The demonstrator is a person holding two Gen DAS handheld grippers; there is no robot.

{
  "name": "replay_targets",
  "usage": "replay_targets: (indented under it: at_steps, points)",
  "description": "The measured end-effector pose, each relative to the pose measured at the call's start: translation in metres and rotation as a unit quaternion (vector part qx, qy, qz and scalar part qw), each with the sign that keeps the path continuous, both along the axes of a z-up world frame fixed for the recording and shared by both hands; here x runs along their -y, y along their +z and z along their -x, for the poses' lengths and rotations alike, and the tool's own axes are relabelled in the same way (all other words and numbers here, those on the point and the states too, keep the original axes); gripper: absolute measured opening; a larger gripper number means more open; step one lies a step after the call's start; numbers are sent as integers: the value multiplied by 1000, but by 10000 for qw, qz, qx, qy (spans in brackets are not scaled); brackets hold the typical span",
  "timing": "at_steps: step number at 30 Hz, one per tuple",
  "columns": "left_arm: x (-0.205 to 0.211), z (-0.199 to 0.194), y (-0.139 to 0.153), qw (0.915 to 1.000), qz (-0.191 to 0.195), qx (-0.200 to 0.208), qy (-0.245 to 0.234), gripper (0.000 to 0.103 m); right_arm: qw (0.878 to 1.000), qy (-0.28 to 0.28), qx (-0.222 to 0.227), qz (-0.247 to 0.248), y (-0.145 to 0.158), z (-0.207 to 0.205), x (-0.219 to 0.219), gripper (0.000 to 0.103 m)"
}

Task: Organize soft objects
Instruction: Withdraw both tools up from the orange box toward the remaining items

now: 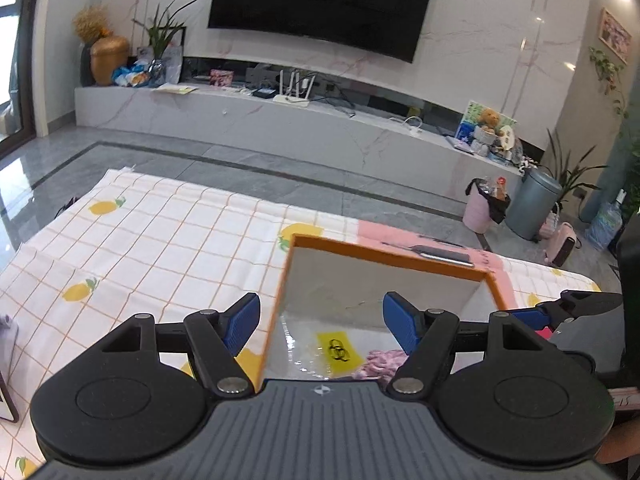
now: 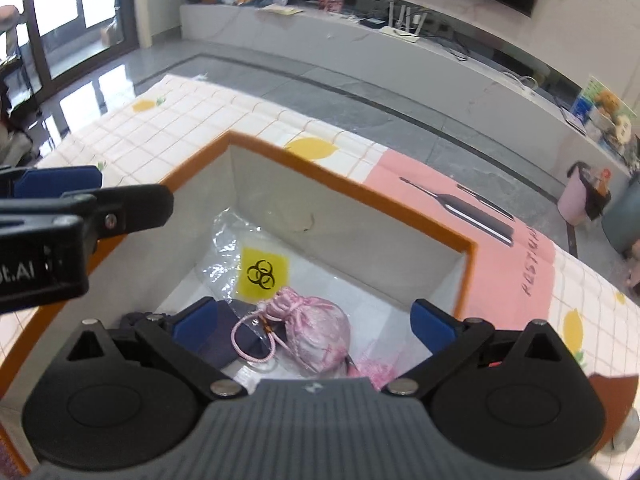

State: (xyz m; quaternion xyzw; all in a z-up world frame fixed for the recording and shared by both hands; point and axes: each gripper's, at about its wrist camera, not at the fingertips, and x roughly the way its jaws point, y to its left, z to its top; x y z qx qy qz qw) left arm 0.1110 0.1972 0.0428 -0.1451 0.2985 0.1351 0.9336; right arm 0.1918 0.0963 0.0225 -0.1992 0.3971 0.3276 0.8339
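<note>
Right gripper (image 2: 314,320) jaws spread wide, empty, above pink drawstring pouch (image 2: 316,332) inside orange-rimmed box (image 2: 404,208), left gripper (image 1: 322,320) open too

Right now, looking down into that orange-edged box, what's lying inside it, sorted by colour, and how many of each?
Pink: 2, a drawstring pouch and a bit of pink fabric beside it, partly hidden.
Dark navy: 1, a folded cloth.
Clear: 1, a plastic bag with a yellow label.
Total: 4 in the box, as far as can be seen.
</note>
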Motion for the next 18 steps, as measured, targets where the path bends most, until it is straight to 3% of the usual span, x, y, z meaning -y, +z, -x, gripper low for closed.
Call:
replay_targets:
  at_steps: [8, 18]
  points:
    - [38, 7, 18, 9987, -350, 149, -333, 82, 9992, -293, 153, -242, 27, 5, 47, 100]
    - [94, 24, 22, 9965, -283, 200, -766, 83, 9956, -841, 356, -186, 40, 22, 133, 100]
